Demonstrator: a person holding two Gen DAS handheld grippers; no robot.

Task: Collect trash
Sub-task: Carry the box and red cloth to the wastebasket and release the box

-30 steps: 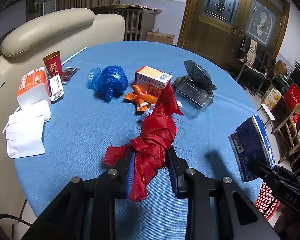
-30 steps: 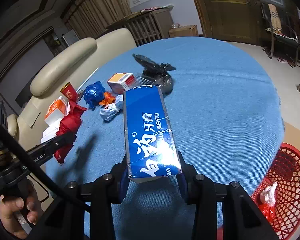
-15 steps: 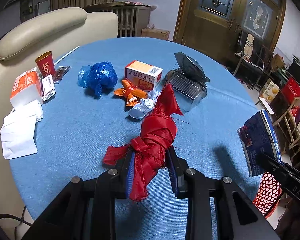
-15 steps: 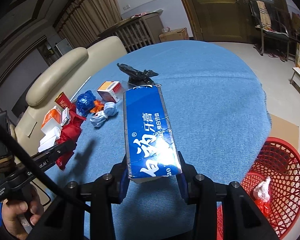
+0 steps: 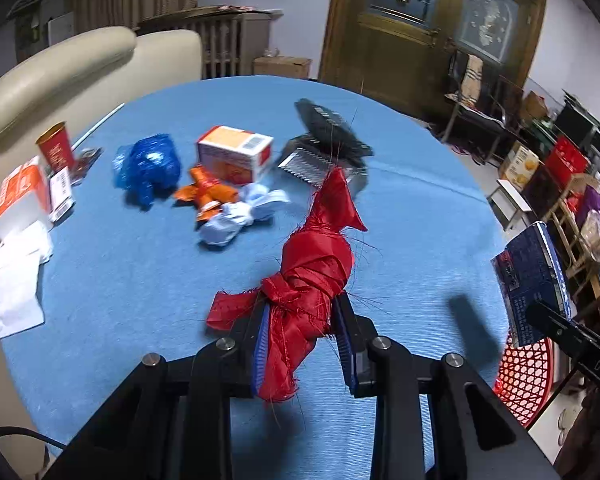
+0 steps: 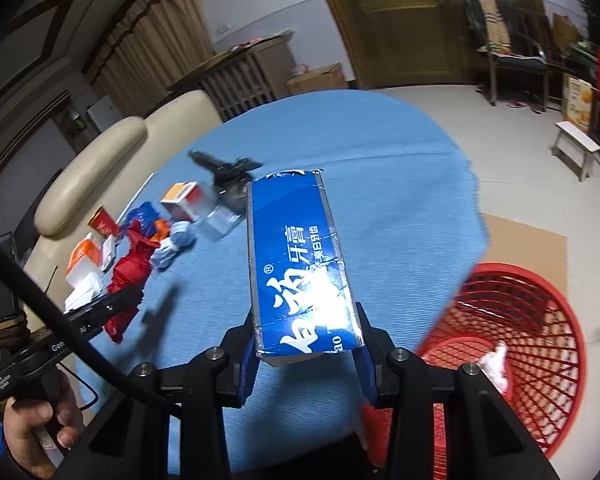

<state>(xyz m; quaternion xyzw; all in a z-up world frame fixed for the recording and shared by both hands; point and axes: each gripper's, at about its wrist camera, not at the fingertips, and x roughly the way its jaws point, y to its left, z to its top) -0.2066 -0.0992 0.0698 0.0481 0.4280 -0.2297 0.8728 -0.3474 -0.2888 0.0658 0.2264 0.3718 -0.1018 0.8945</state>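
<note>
The round blue worktop (image 5: 420, 208) fills most of both views, and the red basket (image 6: 540, 340) stands on the floor just off its edge; everything here is placed from that basket. Well away from it, on the far side of the worktop, lies the uncollected litter: a crumpled blue bag (image 5: 150, 164), an orange-and-white carton (image 5: 236, 152) and a black plastic tray (image 5: 324, 140). The step in hand looks like the carry to the bin. Nearest the basket, the right gripper (image 6: 306, 344) tilts downward over the worktop edge, its jaws clamped on a blue toothpaste box (image 6: 296, 264). Further from the basket, above the worktop, the left gripper (image 5: 302, 336) also slants downward with its jaws clamped on a knotted red cloth (image 5: 312, 272). Next, each load probably needs bringing over the basket's mouth before the jaws part, the box first.
</note>
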